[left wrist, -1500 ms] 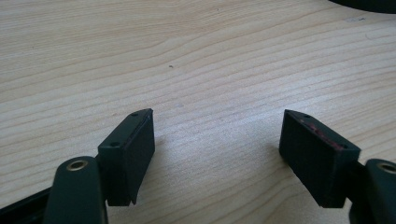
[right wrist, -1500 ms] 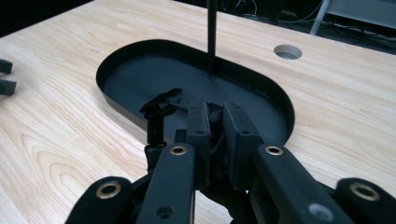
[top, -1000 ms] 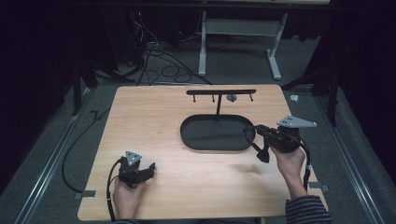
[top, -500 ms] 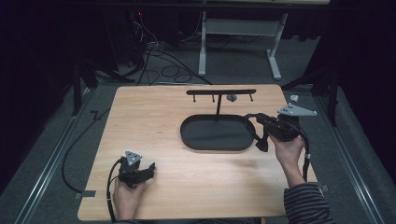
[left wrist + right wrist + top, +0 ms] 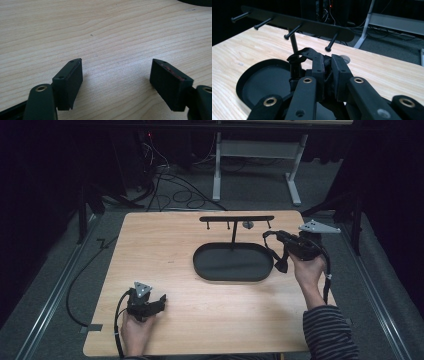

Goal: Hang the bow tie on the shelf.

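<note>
My right gripper [image 5: 278, 238] hovers right of the black oval tray [image 5: 201, 265], jaws pointing left toward the black peg rack [image 5: 237, 218] that rises from the tray. It is shut on a black strap [image 5: 280, 262], whose free end dangles below it. In the right gripper view the jaws of the right gripper [image 5: 327, 60] pinch the strap [image 5: 298, 57], which loops up to their left, just short of the rack's pegs [image 5: 329, 47]. My left gripper [image 5: 161, 300] rests on the table at the front left. In its own view the left gripper [image 5: 116, 72] stands open over bare wood.
The wooden table [image 5: 160, 250] carries the tray and rack at its middle back. A small grey round piece [image 5: 248, 224] lies behind the rack. Dark floor, cables and a desk frame [image 5: 260, 155] lie beyond the far edge.
My right gripper has lifted and moved away from the person toward the right end of the rack, carrying the strap. The left gripper has stayed put.
</note>
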